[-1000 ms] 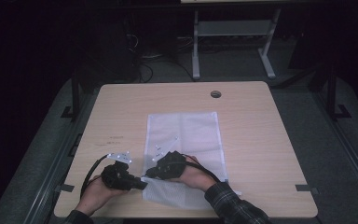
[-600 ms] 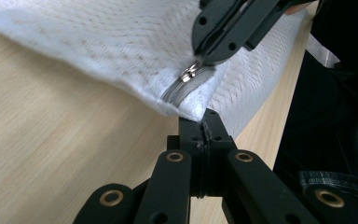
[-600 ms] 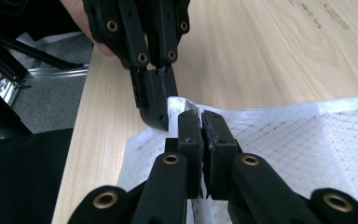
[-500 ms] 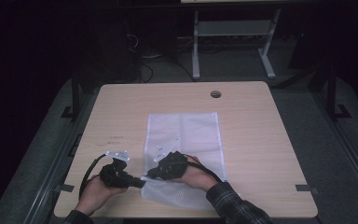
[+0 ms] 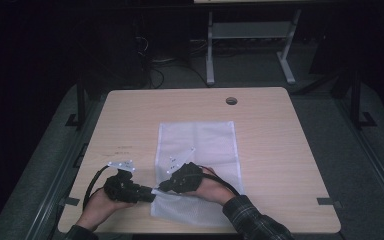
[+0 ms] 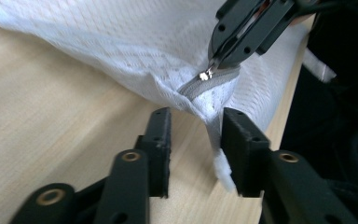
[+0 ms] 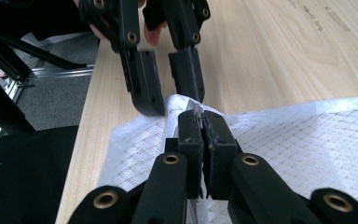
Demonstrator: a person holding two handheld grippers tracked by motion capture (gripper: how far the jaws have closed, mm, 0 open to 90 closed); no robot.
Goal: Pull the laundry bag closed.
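A white mesh bag (image 5: 196,165) lies flat on the wooden tabletop (image 5: 290,165), reaching from its middle toward the person's edge. At the bag's near left corner, both grippers meet. The right gripper (image 7: 201,121) has its jaws pinched together on the small metal zipper pull (image 6: 206,74) at the end of the grey zipper (image 6: 205,85). The left gripper (image 6: 196,128), just beside that corner, has its jaws spread apart, with a white fabric tab (image 6: 216,149) of the bag hanging between them, close against one jaw.
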